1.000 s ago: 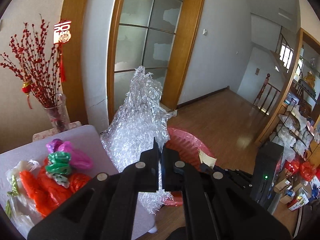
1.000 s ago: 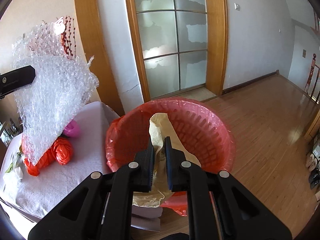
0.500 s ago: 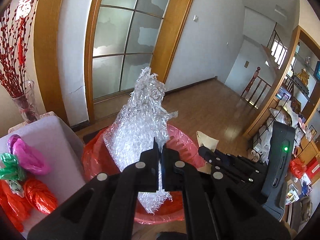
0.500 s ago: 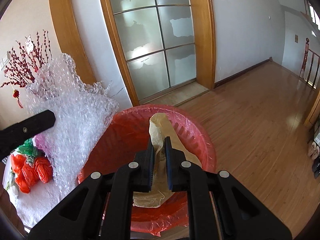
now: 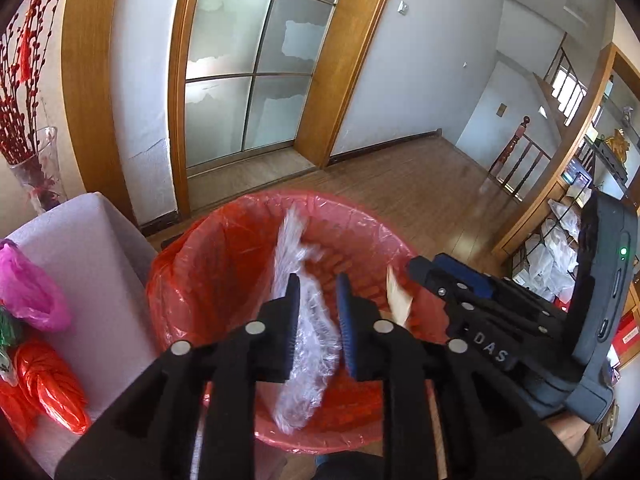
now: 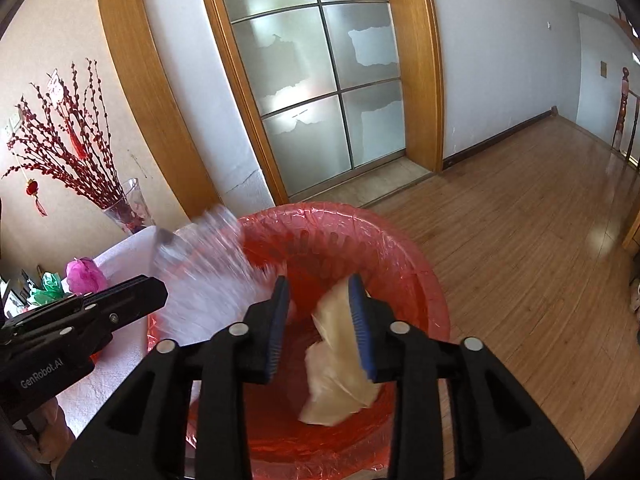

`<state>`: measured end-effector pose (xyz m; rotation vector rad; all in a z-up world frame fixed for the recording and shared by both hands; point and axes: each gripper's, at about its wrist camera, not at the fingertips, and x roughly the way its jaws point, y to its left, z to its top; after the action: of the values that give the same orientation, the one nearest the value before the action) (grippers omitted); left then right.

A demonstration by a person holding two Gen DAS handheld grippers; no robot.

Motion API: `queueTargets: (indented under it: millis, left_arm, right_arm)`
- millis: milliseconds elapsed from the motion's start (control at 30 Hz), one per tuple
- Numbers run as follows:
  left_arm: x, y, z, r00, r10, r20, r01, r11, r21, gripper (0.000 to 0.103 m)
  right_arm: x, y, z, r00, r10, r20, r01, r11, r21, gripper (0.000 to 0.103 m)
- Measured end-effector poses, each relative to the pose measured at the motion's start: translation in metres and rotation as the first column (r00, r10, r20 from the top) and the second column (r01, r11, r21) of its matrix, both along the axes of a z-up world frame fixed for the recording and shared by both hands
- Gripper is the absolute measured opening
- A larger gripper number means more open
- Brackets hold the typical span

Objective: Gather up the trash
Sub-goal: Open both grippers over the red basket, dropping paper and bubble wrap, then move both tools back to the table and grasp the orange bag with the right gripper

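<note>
Both hand-held grippers hang over a red bin lined with a red plastic bag, which stands on the wood floor just beside a white-covered table.

The left hand-held gripper has just been opening; its jaws stand slightly spread, and a sheet of bubble wrap, blurred, lies between them and reaches down into the bin. It touches or nearly touches the left pad, with a clear gap at the right one.

The right hand-held gripper has also just been opening. Its jaws are parted, and a crumpled piece of tan paper sits in the gap against the right pad, over the inside of the bin. Whether it still clings there cannot be told.

In the left wrist view the right tool's black body crosses the bin's right rim and hides part of it; in the right wrist view the left tool and the bubble wrap cover the bin's left rim.

On the table lie a pink plastic bag, a green one and orange-red ones. A glass vase of red berry branches stands at the table's far side. Behind the bin are a frosted-glass door in a wooden frame and a white wall.
</note>
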<state>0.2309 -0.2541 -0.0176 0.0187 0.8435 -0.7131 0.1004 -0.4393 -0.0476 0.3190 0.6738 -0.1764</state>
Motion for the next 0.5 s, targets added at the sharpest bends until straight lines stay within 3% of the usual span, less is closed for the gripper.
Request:
queueTargets:
  millis: [167,300,500]
  left_arm:
    - [-0.003,0.021,-0.002,0.998,0.056,0.001,-0.056,0.998,0.007,0.03]
    - [-0.018,0.047,0.005,0.992,0.116,0.048,-0.116,0.993,0.014,0.038]
    - [-0.056,0.099,0.023,0.963,0.216,0.159,-0.222,0.975,0.022,0.05]
  right_arm:
    - [-0.001,0.006,0.005,1.0,-0.008,0.005,0.008,0.999,-0.035,0.034]
    - [-0.012,0.024,0.016,0.998,-0.039,0.052,0.046,0.988,-0.148,0.064]
    - [-0.026,0.055,0.029,0.994,-0.004,0.114,0.025,0.982,-0.19,0.066]
